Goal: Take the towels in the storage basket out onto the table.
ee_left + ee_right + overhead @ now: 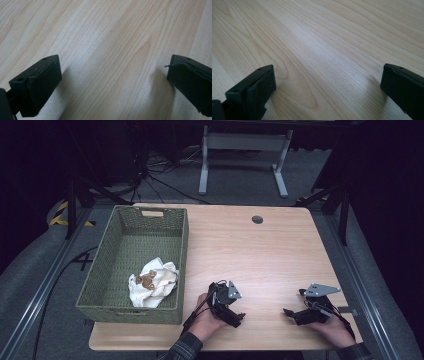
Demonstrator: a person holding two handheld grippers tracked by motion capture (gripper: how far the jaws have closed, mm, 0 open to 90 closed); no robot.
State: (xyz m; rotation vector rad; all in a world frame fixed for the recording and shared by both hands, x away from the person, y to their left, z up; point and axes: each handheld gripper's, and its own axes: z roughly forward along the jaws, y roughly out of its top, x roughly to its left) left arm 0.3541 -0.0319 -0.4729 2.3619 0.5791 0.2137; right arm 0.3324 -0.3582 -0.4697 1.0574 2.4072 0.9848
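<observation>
A green woven basket [115,265] stands on the left part of the wooden table [260,250], and a crumpled white cloth with a small brown thing on it [152,282] lies inside near its front right corner. My left gripper [235,316] rests low at the table's front middle, just right of the basket, with its jaws wide apart. In the left gripper view both black fingers [37,85] hover over bare wood, nothing between them. My right gripper [295,312] sits near the front right, open too; its fingers [252,92] frame bare wood.
The basket's tall right wall [182,255] stands close to my left hand. A round cable hole [257,219] sits near the table's far edge. Beyond the table stand a white frame [245,155] and dark tripod legs. Bare wood spreads between and beyond the grippers.
</observation>
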